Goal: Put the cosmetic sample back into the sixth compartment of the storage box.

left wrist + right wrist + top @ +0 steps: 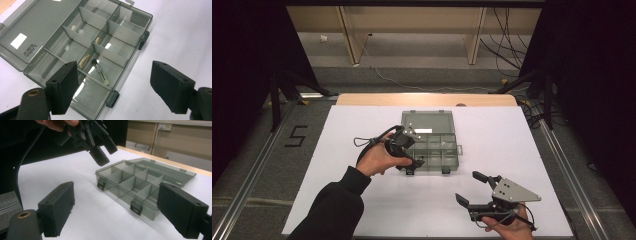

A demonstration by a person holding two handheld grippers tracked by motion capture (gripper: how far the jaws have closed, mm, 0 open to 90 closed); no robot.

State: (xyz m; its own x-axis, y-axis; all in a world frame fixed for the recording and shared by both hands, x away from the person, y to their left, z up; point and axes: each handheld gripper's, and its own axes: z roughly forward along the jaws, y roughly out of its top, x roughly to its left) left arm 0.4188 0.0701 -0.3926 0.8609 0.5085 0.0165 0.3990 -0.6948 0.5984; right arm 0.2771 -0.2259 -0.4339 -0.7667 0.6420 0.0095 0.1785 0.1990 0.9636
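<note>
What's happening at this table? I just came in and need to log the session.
A person holds a gripper in each hand over a white table. The left gripper, open, hovers over an open grey compartment box whose lid lies flat behind it. One compartment holds a small vial-like item with a dark cap. The right gripper, also open and holding nothing, waits nearer the person, clear of the box.

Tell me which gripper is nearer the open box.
Left. The left gripper hovers over the box's left compartments, jaws open. The right gripper sits off the box, nearer the person, on the white table.
</note>
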